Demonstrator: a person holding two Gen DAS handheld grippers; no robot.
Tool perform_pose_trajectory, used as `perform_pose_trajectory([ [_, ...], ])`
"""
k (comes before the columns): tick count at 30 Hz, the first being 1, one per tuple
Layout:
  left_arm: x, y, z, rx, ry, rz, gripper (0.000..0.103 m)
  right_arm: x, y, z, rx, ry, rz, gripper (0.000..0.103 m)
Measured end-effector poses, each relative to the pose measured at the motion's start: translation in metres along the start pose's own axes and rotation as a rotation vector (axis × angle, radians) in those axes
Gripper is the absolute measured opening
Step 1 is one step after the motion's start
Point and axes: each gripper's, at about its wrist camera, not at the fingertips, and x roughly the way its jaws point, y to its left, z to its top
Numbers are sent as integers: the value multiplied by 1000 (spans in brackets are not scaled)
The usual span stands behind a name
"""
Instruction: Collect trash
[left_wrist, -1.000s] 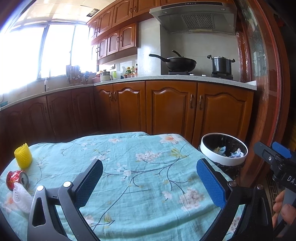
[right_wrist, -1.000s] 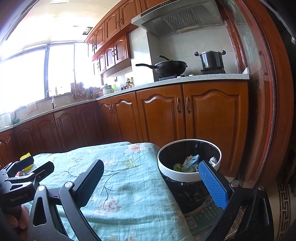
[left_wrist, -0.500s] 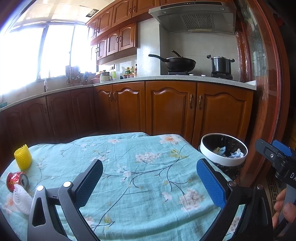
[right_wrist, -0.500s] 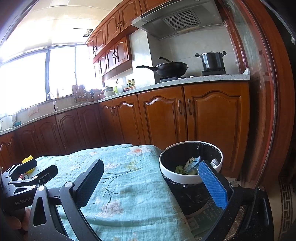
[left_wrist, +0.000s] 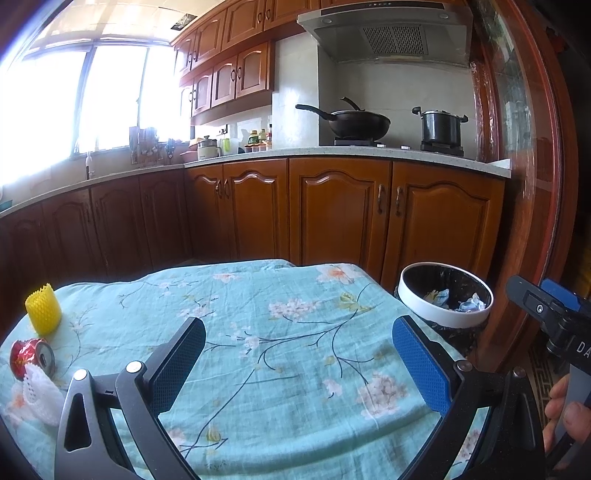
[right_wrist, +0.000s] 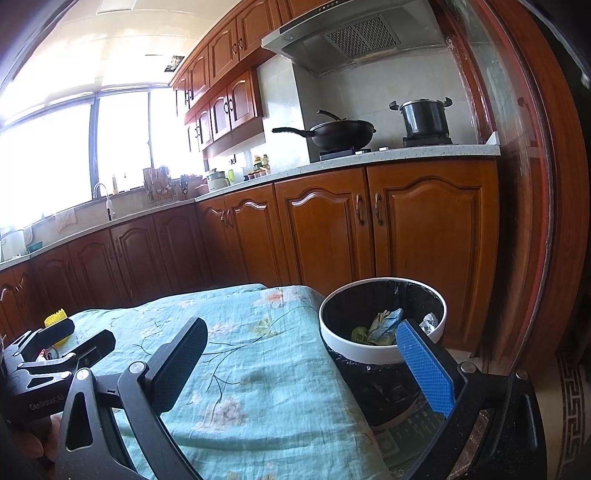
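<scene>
A crushed red can (left_wrist: 31, 359), a yellow foam net sleeve (left_wrist: 43, 309) and a white foam net (left_wrist: 40, 397) lie at the left edge of the table with the teal flowered cloth (left_wrist: 266, 332). The yellow sleeve also shows in the right wrist view (right_wrist: 55, 317). A white-rimmed bin with a black liner (left_wrist: 445, 295) stands off the table's right corner with crumpled trash inside; it also shows in the right wrist view (right_wrist: 382, 314). My left gripper (left_wrist: 299, 363) is open and empty above the cloth. My right gripper (right_wrist: 301, 363) is open and empty, its right finger in front of the bin.
Wooden kitchen cabinets (left_wrist: 332, 214) and a counter with a wok (left_wrist: 354, 122) and a pot (left_wrist: 439, 127) stand behind the table. A wooden door frame (left_wrist: 546, 184) rises at the right, close to the bin.
The right wrist view has tilted up a little and the bin sits slightly lower and nearer. The left gripper has barely moved. Both grippers stay open.
</scene>
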Motion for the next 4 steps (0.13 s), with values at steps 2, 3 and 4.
perform_pose_trajectory([
  [2, 1, 0, -1, 1, 5, -1, 102, 1, 0, -1, 0, 5, -1, 103],
  [3, 1, 0, -1, 0, 7, -1, 102, 1, 0, -2, 1, 8, -1, 103],
  [4, 2, 0, -2, 0, 12, -1, 102, 2, 0, -2, 1, 12, -1, 103],
])
